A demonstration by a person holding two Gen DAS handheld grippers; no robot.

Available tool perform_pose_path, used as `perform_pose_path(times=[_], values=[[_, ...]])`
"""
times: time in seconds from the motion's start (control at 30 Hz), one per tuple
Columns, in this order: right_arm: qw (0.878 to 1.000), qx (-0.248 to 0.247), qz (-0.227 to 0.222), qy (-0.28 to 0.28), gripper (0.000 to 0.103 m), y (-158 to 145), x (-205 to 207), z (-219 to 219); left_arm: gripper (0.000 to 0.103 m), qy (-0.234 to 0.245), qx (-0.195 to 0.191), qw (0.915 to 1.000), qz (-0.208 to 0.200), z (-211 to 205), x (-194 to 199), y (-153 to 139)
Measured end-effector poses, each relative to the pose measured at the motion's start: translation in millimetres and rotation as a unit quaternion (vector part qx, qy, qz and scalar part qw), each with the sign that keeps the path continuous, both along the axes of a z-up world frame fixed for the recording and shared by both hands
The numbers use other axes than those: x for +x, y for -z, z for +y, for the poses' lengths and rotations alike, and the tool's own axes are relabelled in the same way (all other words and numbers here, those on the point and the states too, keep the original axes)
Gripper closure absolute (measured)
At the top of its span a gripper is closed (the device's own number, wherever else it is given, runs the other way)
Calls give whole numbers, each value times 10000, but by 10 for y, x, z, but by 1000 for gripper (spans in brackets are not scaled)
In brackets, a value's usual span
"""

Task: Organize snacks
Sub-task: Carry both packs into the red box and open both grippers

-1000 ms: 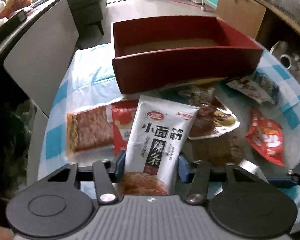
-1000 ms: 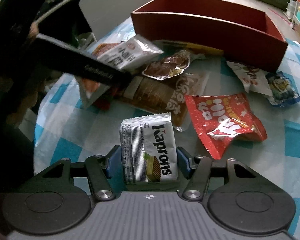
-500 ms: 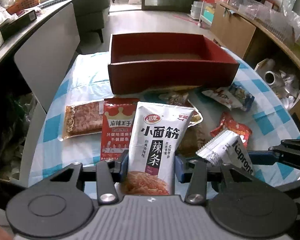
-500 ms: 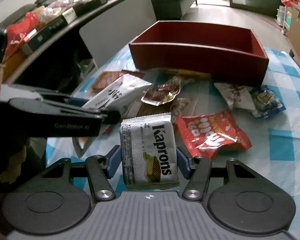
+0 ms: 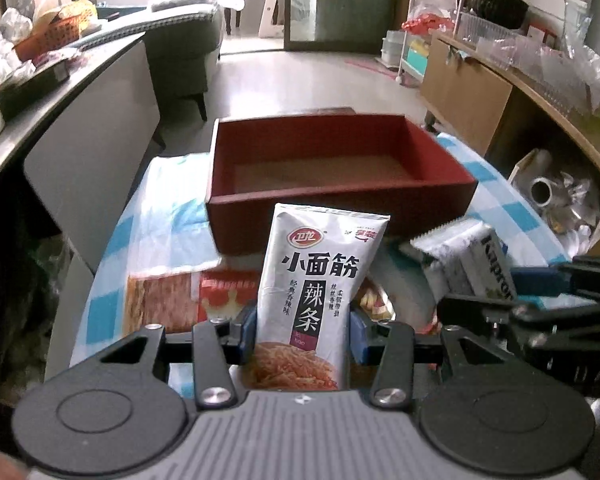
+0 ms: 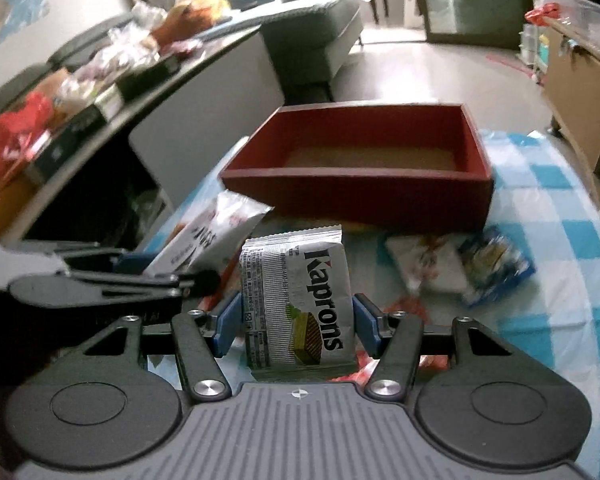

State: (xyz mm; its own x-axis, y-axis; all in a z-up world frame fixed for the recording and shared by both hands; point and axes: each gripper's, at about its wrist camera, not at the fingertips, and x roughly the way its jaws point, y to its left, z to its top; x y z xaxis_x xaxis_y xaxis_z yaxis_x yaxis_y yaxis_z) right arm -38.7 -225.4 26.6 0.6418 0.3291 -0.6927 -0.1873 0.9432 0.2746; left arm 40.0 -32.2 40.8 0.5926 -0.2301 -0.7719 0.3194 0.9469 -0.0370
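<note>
My left gripper (image 5: 302, 330) is shut on a white spicy-strip snack pouch (image 5: 316, 280), held upright above the table. My right gripper (image 6: 296, 324) is shut on a silver Kaprons wafer pack (image 6: 300, 300), also lifted; that pack (image 5: 468, 260) shows at the right of the left wrist view. Beyond both stands the red box (image 5: 336, 168) (image 6: 364, 168), its brown floor bare. The pouch (image 6: 208, 240) and the left gripper's dark body appear at the left of the right wrist view.
Loose snacks lie on the blue-checked cloth (image 6: 560, 248): a red packet and a clear pack of brown slices (image 5: 160, 304) on the left, a white packet and a blue one (image 6: 496, 264) on the right. A grey counter edge (image 5: 88, 120) runs along the left.
Both grippers have risen with their packs and tilted up, so the red box's inside and the room beyond show more. The right gripper's wafer pack has come close beside the left gripper.
</note>
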Motion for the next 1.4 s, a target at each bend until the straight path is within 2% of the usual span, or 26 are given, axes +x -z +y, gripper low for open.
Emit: perform_pose_path(times=[0.27, 0.6, 0.8, 1.03, 1.2, 1.27, 1.4], values=[[9992, -45, -336, 198, 37, -185, 426, -154, 64, -12, 76, 9997, -215, -235, 458, -90], [9979, -272, -437, 384, 37, -194, 1165, -276, 64, -133, 177, 9995, -208, -434, 1138, 28], [9982, -381, -271, 369, 37, -36, 1560, -271, 64, -139, 195, 9996, -155, -527, 1398, 137], [9977, -510, -130, 430, 37, 93, 1796, -246, 63, -119, 239, 9996, -129, -661, 1577, 237], [9974, -518, 33, 494, 37, 211, 1970, -291, 61, -183, 464, 9987, -34, -727, 1696, 374], [9974, -520, 105, 489, 36, 277, 2020, -292, 58, -193, 568, 9982, 100, -746, 1737, 449], [9963, -668, 225, 484, 33, 344, 2057, -274, 50, -165, 807, 9965, 120, -796, 1714, 476]])
